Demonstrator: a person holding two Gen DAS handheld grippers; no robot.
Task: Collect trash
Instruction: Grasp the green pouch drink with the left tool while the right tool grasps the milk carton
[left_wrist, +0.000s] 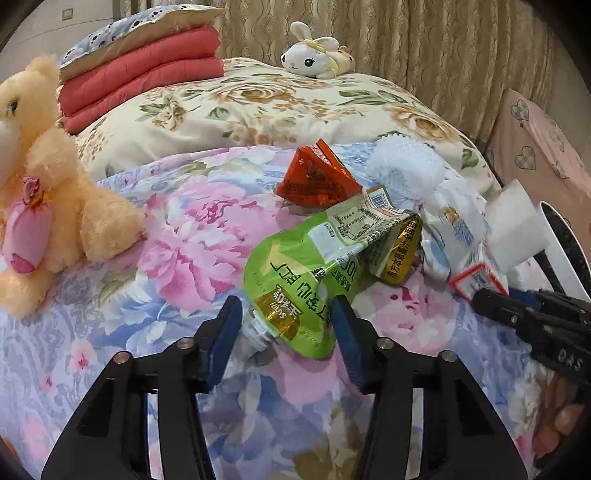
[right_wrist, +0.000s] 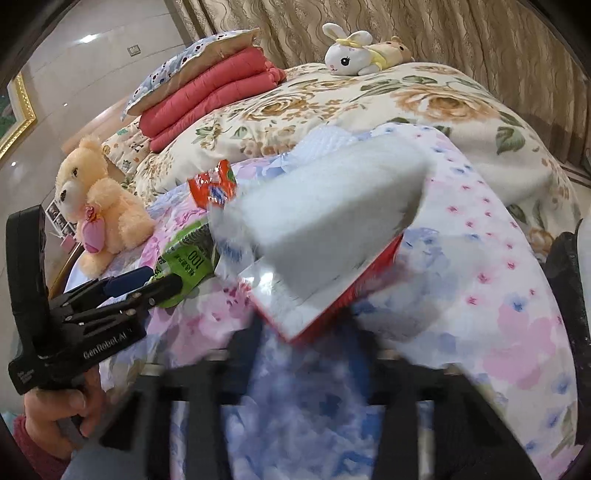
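A green drink pouch (left_wrist: 295, 280) lies on the flowered bedspread, its spout end between the open fingers of my left gripper (left_wrist: 286, 325). Behind it lie a red wrapper (left_wrist: 317, 181), a gold-labelled wrapper (left_wrist: 402, 251) and a white netted foam sleeve (left_wrist: 402, 166). My right gripper (left_wrist: 491, 295) comes in from the right, shut on a red-edged white packet (left_wrist: 476, 278) with a white foam block (left_wrist: 513, 229) above it. In the blurred right wrist view the packet (right_wrist: 291, 295) and foam block (right_wrist: 325, 214) sit just ahead of my right gripper (right_wrist: 306, 332); the left gripper (right_wrist: 155, 284) is at the pouch (right_wrist: 184, 266).
A peach teddy bear (left_wrist: 48, 199) sits at the left on the bedspread (left_wrist: 177, 236). Folded red quilts (left_wrist: 140, 74) and a white rabbit toy (left_wrist: 314, 51) rest on the flowered duvet (left_wrist: 258, 110) behind. A curtain hangs at the back; a pink heart-patterned cloth (left_wrist: 535, 158) is at right.
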